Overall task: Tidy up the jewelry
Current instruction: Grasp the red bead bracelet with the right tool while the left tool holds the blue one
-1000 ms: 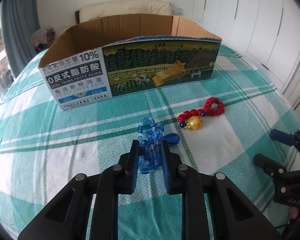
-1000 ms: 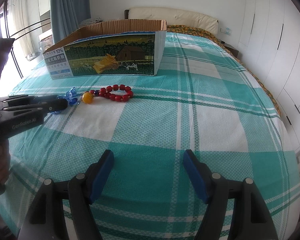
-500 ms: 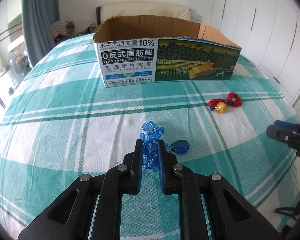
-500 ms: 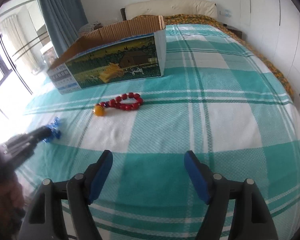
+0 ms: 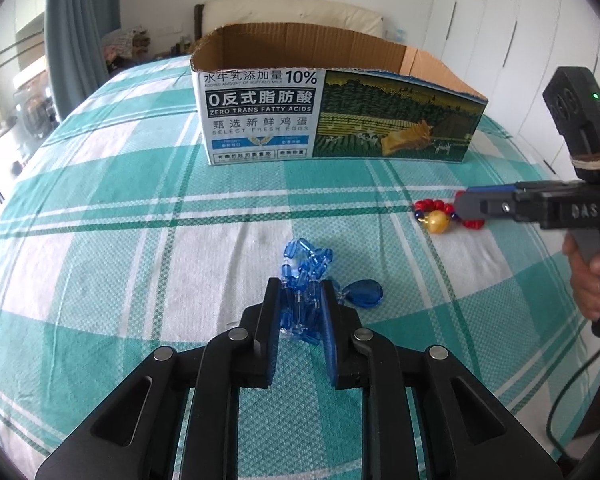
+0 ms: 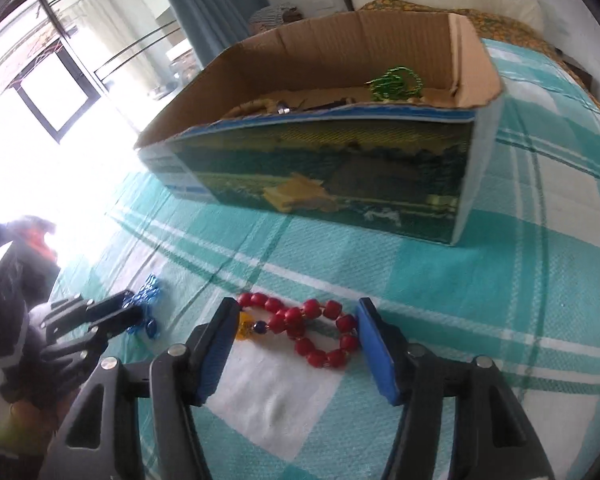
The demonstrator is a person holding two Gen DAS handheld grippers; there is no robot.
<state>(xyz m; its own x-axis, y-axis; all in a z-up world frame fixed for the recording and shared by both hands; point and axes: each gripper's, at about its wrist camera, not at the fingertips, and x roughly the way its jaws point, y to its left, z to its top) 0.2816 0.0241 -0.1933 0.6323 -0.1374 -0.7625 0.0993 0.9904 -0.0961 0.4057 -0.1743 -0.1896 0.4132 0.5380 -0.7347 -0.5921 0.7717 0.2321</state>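
Note:
A blue bead necklace [image 5: 304, 280] with a blue teardrop pendant [image 5: 364, 294] lies on the plaid bedspread. My left gripper [image 5: 300, 292] is closed on its beads and shows in the right wrist view [image 6: 130, 306] too. A red bead bracelet [image 6: 312, 330] with a yellow bead [image 5: 438, 222] lies to the right. My right gripper [image 6: 296, 316] is open with its fingers either side of the bracelet; it also shows in the left wrist view [image 5: 466, 202]. An open cardboard box [image 5: 340, 112] stands behind.
The box [image 6: 340, 128] holds a green bead necklace [image 6: 396, 80] and other pieces. The bed [image 5: 100, 240] has a headboard behind the box, white wardrobes to the right, and a window and curtain to the left.
My right gripper has moved forward and down until its open fingers straddle the red bracelet. My left gripper has stayed closed on the blue necklace.

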